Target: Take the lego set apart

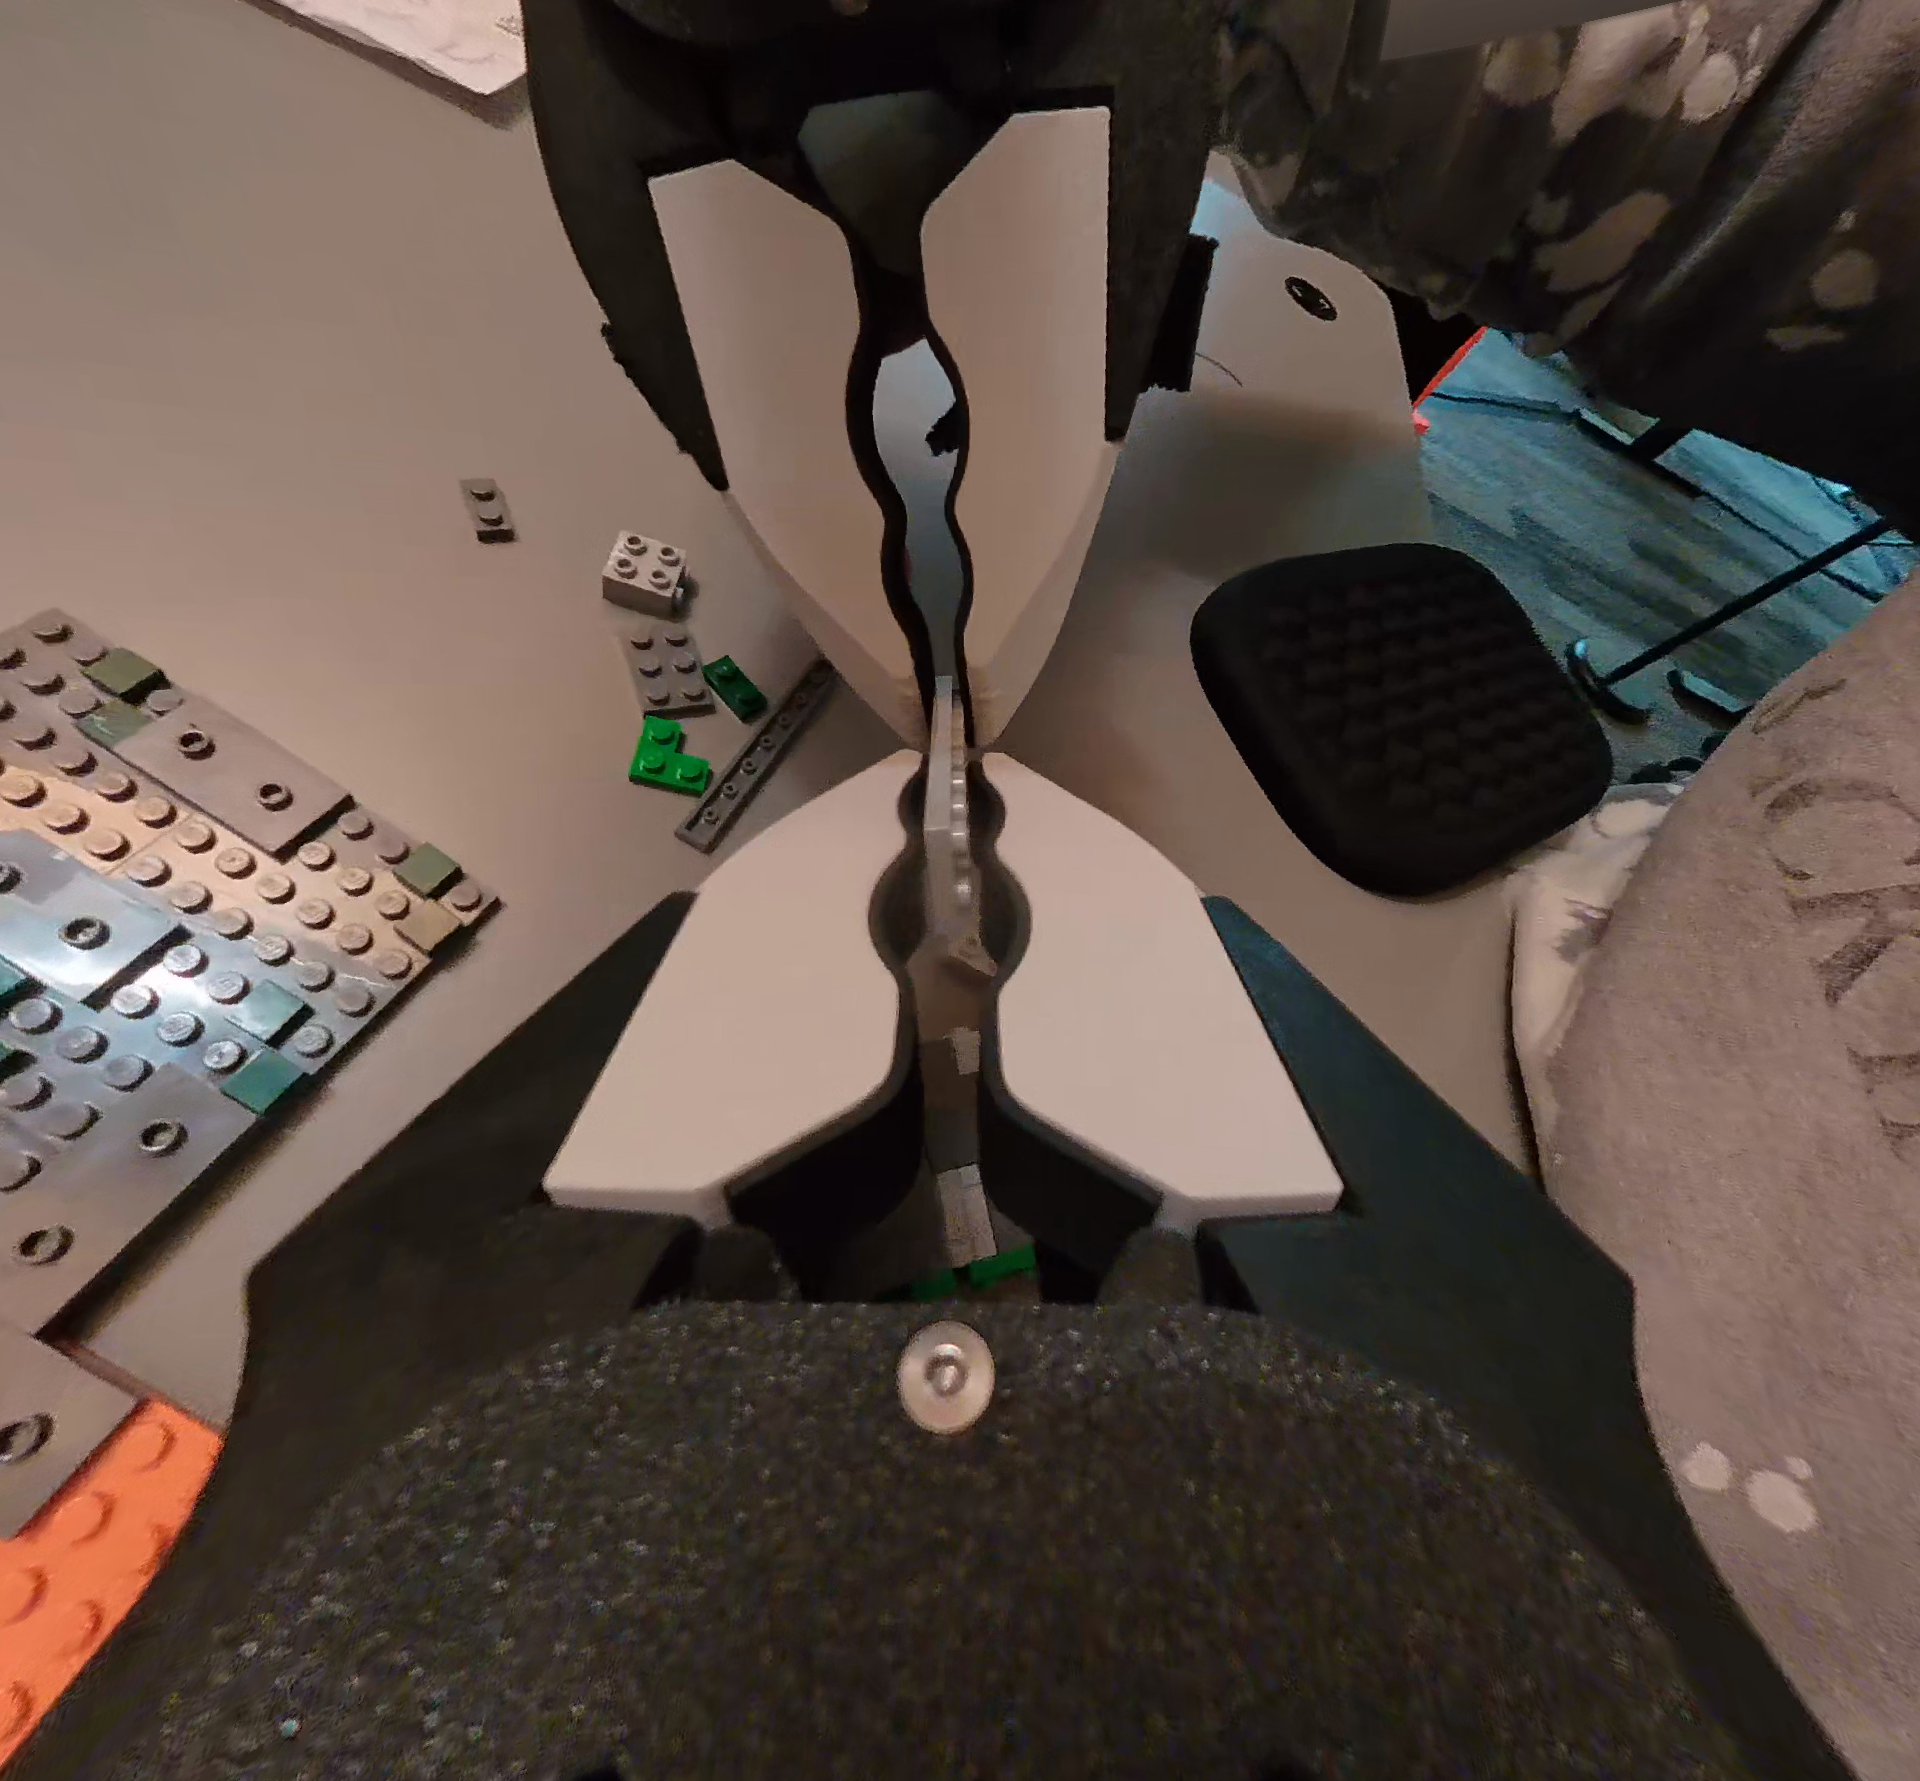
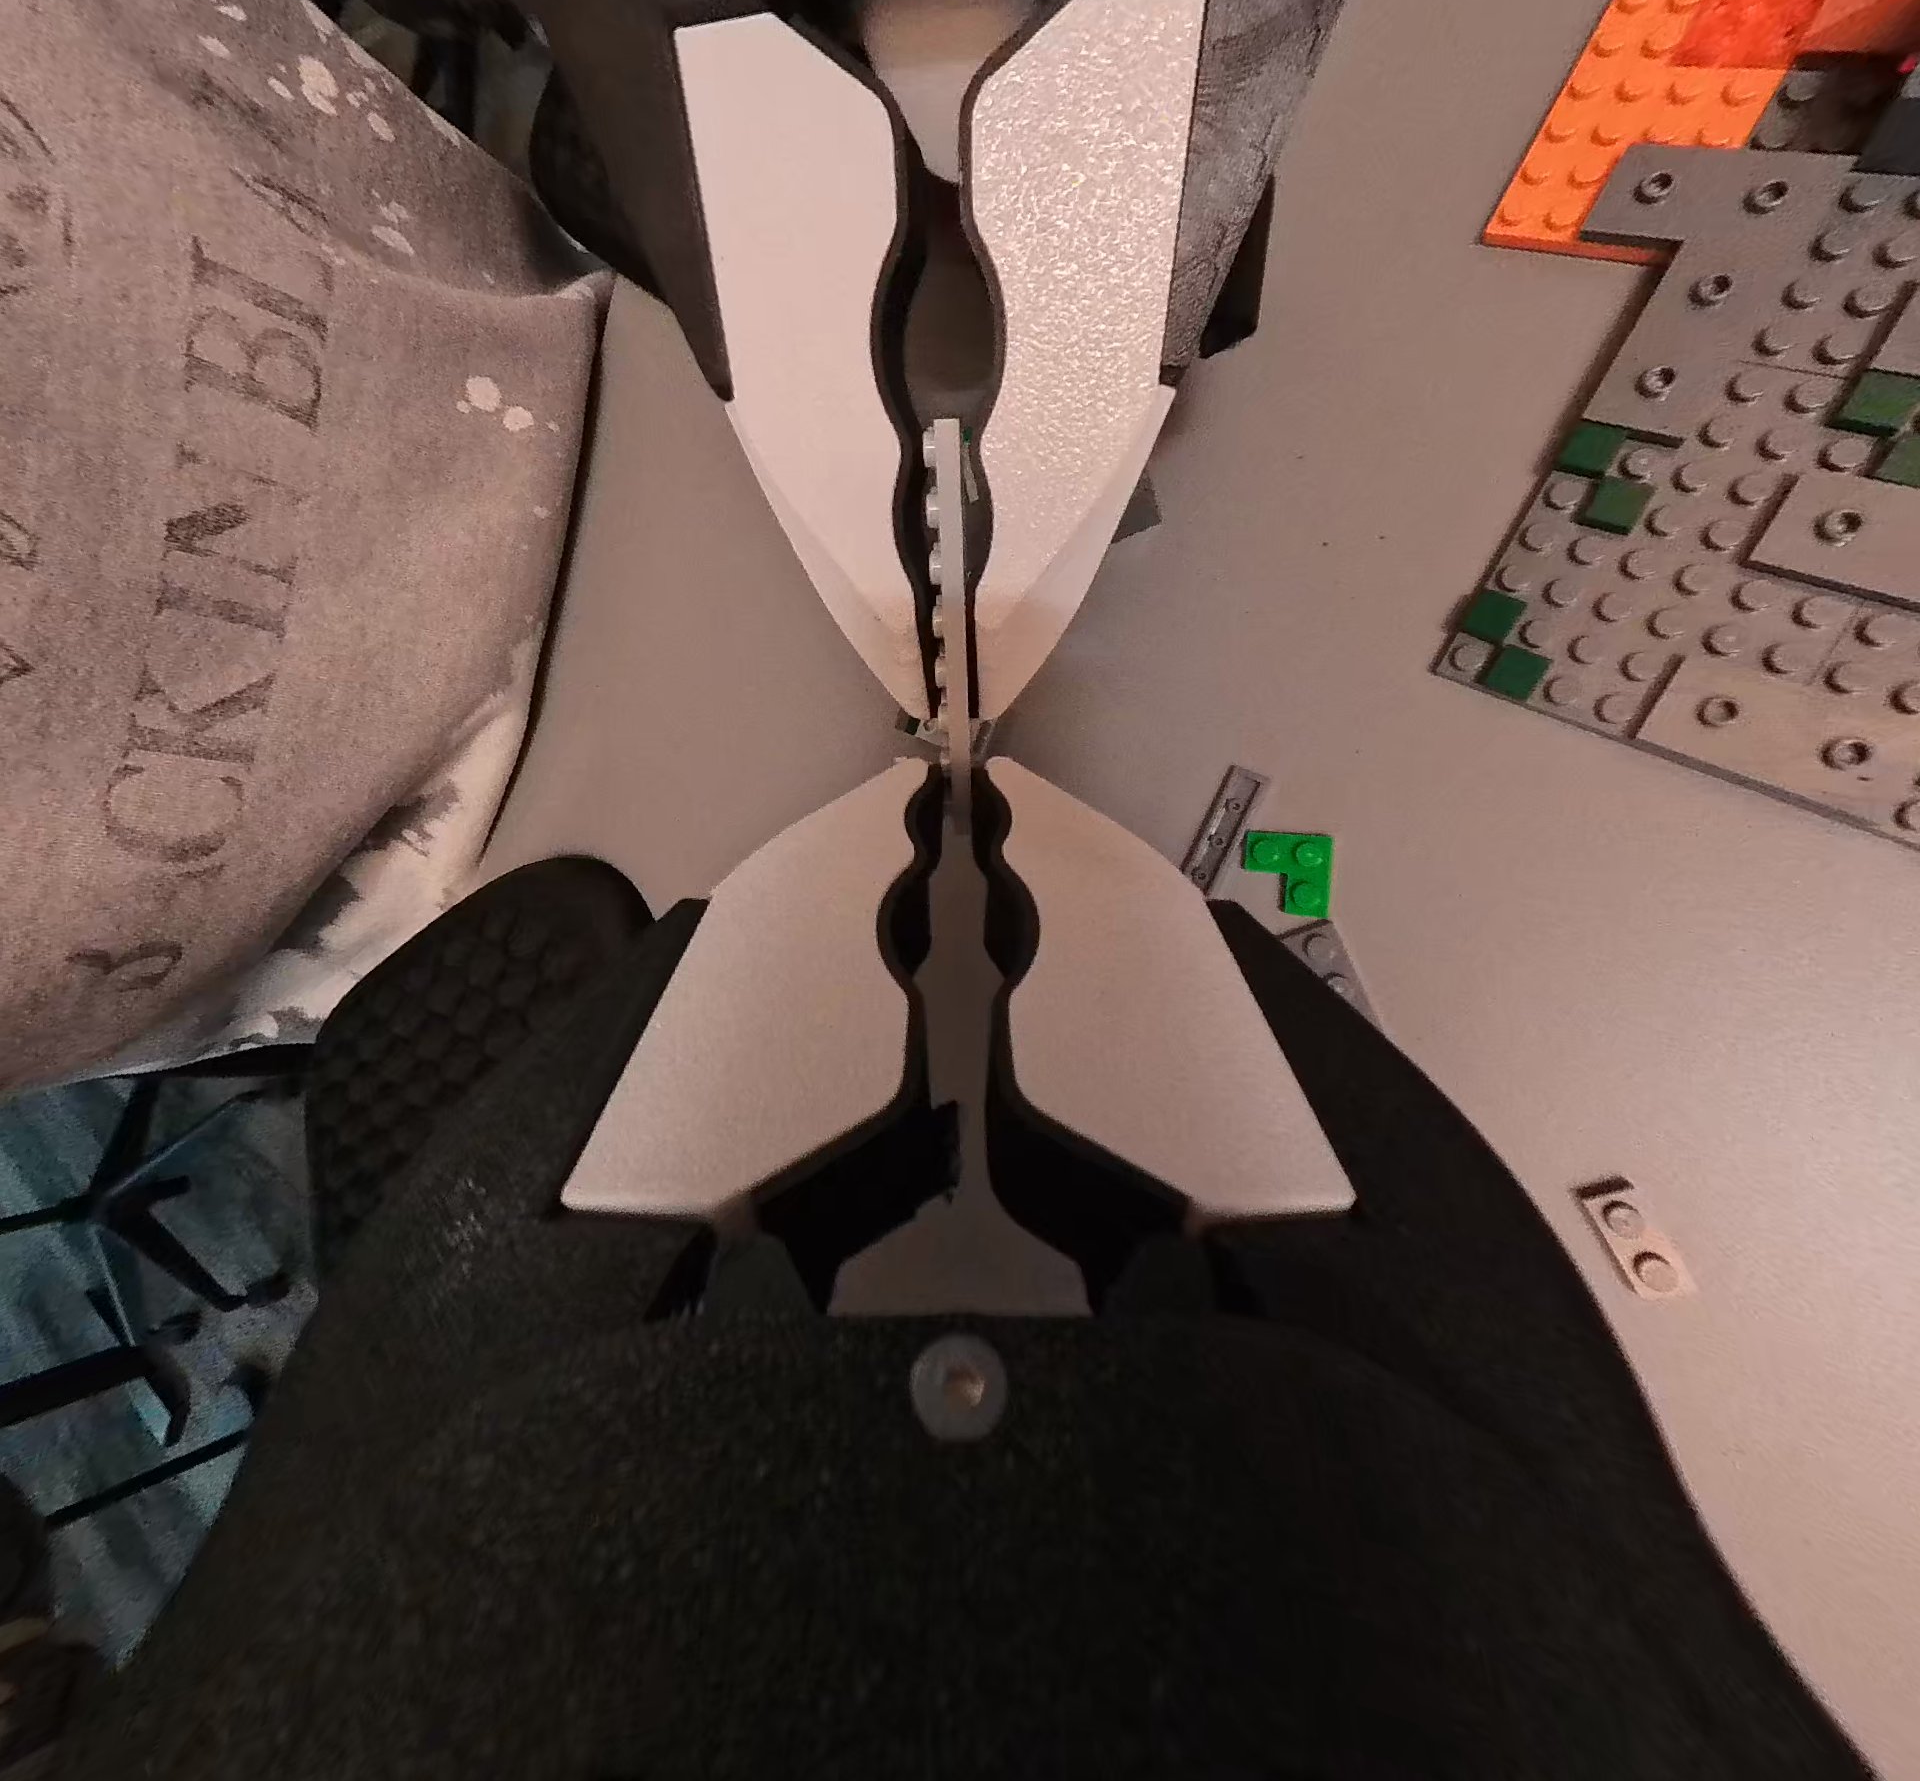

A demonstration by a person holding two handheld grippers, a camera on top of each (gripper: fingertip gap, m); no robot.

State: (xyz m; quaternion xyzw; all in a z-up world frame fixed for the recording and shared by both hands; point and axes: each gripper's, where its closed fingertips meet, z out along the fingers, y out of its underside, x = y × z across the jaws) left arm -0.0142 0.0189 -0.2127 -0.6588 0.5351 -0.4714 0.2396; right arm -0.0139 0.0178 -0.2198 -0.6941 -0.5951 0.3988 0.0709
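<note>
Two hand-held grippers meet tip to tip above a pale table (image 2: 1299, 1056), each pinching one end of the same thin light grey lego plate (image 1: 951, 827), held on edge.

In the left wrist view, the left gripper (image 1: 948, 775) reaches forward from the bottom of the picture, its white fingers (image 1: 769, 1014) drawn close together on the plate, whose studded length runs back between them towards the camera. Directly ahead, the right gripper (image 1: 940, 703) points back at it from the top, its jaws narrowed on the plate's far tip.

In the right wrist view, the right gripper (image 2: 954, 786) clamps only the near end of the plate (image 2: 948, 568); most of the plate lies between the fingers of the left gripper (image 2: 951, 692) opposite.

On the table left of the left gripper lie loose pieces: a bright green corner plate (image 1: 665, 757), a long dark grey strip (image 1: 764, 755), a small grey brick (image 1: 644, 570). Farther left sits the large grey studded baseplate (image 1: 208, 900) with an orange plate (image 1: 83, 1565) at its near corner. To the right, a person's grey printed clothing (image 1: 1714, 1108) and a black textured pad (image 1: 1403, 723).
</note>
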